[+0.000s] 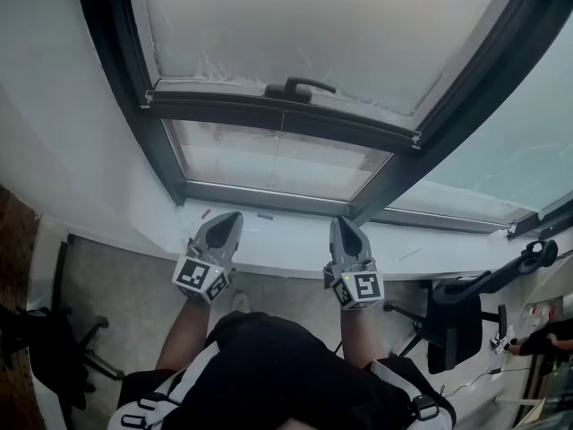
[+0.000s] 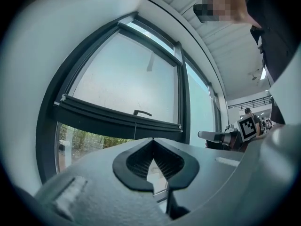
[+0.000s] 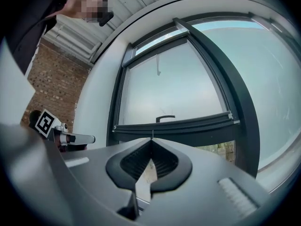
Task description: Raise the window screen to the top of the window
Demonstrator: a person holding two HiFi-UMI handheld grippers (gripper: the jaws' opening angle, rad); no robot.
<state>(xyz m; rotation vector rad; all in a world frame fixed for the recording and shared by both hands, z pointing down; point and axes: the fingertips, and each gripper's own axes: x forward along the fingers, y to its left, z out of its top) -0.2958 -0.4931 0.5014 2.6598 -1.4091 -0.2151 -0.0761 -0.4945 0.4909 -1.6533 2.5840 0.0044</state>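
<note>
I hold my left hand-held gripper (image 1: 230, 219) and right hand-held gripper (image 1: 343, 225) level, jaws closed on nothing, below the window screen (image 1: 313, 25) handle (image 1: 301, 86), apart from it.

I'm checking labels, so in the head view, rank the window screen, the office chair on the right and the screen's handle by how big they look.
1. window screen
2. office chair
3. handle
The gaps are wide.
</note>
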